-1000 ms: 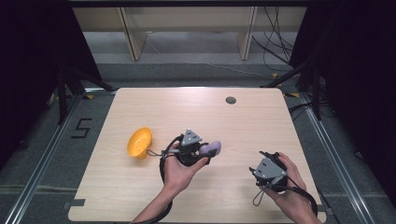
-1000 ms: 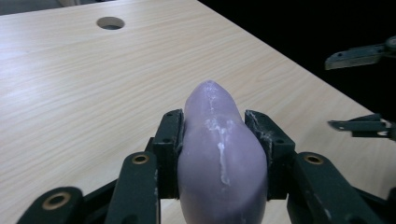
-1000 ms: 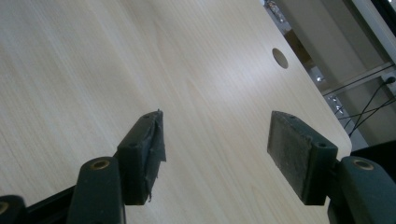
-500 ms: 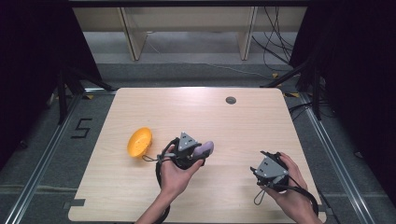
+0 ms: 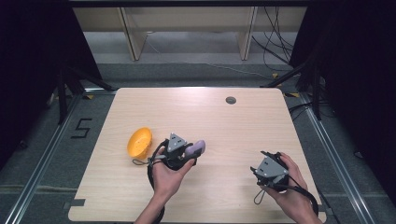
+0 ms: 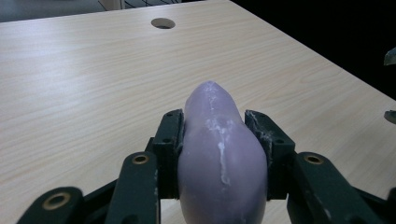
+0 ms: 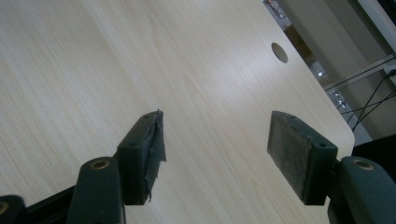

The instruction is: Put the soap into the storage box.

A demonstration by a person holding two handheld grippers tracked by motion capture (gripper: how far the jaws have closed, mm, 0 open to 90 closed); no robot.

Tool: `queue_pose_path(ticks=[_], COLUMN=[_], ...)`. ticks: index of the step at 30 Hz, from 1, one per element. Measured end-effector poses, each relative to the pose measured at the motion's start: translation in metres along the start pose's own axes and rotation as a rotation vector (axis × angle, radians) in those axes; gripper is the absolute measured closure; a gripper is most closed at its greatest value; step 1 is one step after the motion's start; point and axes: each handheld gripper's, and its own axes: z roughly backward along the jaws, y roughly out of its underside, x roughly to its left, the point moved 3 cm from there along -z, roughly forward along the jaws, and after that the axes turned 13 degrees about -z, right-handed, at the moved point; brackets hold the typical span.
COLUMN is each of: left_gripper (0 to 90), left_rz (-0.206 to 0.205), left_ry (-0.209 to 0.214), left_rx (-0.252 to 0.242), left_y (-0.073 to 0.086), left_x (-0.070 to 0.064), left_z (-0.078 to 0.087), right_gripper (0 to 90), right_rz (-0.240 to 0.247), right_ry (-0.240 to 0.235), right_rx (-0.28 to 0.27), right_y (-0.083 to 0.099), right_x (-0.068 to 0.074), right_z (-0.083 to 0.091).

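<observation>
A pale purple, egg-shaped object is clamped between the jaws of my left gripper, which is shut on it just above the middle of the wooden table. An orange bowl lies tilted on its side to the left of that gripper. Toward the front right of the table, my right gripper is held in a hand, its jaws wide open with nothing between them.
A round cable hole sits near the table's far edge. Dark floor and metal rails surround the table. The table's right edge runs close beside the right hand.
My left gripper, with the purple object in it, has drifted slightly left and toward the front. The right gripper has barely moved.
</observation>
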Motion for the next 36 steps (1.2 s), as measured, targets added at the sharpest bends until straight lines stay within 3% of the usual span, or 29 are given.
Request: queue_pose_path(ticks=[7, 10, 15, 17, 19, 24, 36], left_gripper=[58.4, 58.4, 58.4, 58.4, 58.4, 58.4, 58.4], left_rz=[-0.006, -0.009, 0.004, 0.002, -0.004, -0.011, 0.030], left_ry=[-0.031, -0.020, -0.038, -0.046, -0.064, -0.085, -0.152], left_rx=[-0.013, -0.024, -0.034, -0.042, -0.041, -0.046, -0.076], left_y=[0.001, 0.001, 0.001, 0.001, 0.001, 0.002, 0.011], left_x=[0.004, 0.007, 0.012, 0.014, 0.015, 0.015, 0.031], left_z=[0.008, 0.010, 0.017, 0.019, 0.021, 0.027, 0.047], right_gripper=[37.2, 37.9, 39.2, 39.4, 39.9, 40.4, 41.5], right_rz=[-0.026, -0.031, -0.088, -0.081, -0.117, -0.142, -0.238], right_ry=[0.011, 0.018, 0.042, 0.030, 0.035, 0.033, 0.013], right_rx=[0.005, 0.011, 0.018, 0.015, 0.023, 0.015, 0.042], right_y=[0.001, 0.001, 0.002, 0.002, 0.003, 0.002, 0.009], right_x=[0.000, -0.002, -0.006, -0.008, -0.008, -0.011, -0.022], right_z=[0.000, -0.001, 0.000, -0.002, -0.002, -0.003, -0.005])
